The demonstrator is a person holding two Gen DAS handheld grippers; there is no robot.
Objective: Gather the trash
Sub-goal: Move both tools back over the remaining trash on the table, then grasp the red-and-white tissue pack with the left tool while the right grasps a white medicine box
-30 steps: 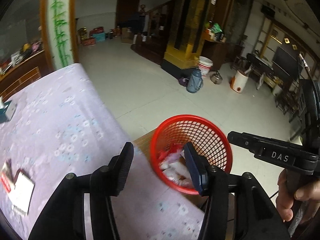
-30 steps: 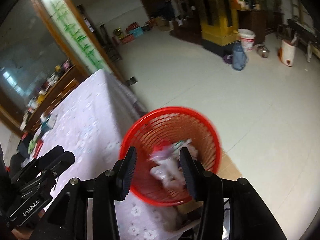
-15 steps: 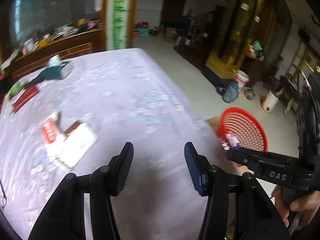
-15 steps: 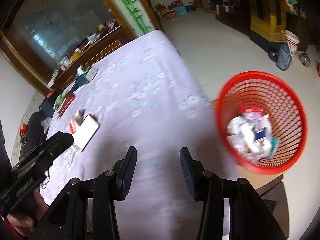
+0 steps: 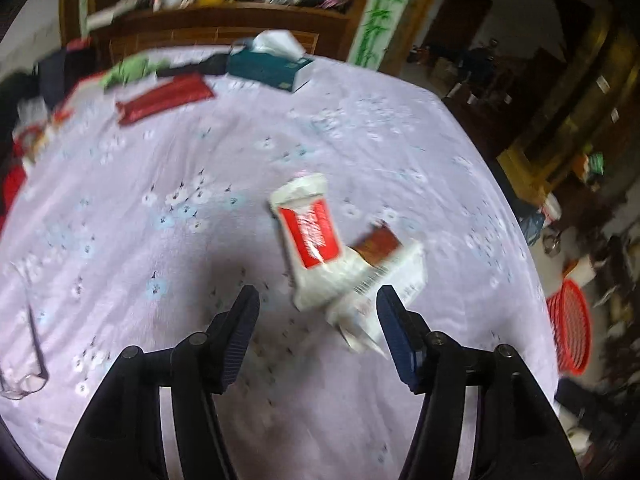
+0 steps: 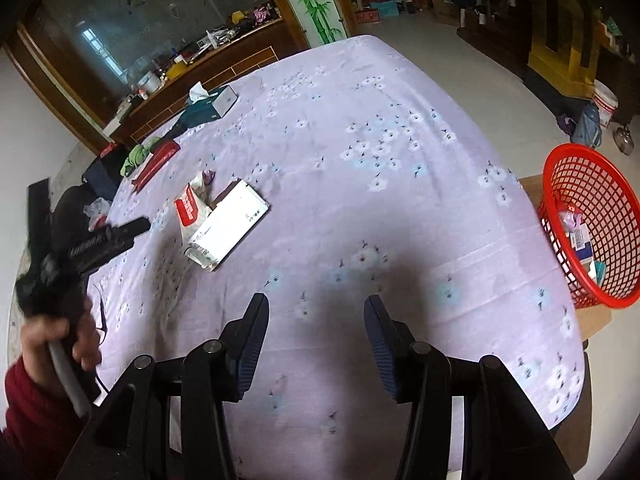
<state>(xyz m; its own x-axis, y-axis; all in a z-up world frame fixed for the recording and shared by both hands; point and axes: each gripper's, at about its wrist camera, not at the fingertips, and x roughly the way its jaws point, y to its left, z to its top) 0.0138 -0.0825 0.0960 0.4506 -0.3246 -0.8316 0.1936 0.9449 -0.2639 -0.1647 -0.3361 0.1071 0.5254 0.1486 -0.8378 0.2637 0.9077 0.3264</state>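
Left wrist view: left gripper (image 5: 318, 326) fingers are standing spread, empty, white wrapper (image 5: 312, 240) lying just ahead; right gripper (image 6: 316, 332) is likewise gaping

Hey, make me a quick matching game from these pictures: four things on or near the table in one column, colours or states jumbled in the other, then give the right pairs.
Things:
1. mesh basket
2. tissue box
3. tablecloth
4. left tool

Colour or state:
A. pale purple with small flowers
B. open, holding nothing
C. red, with trash inside
D. dark teal, a white tissue sticking out

Pairs: 1-C, 2-D, 3-A, 4-B
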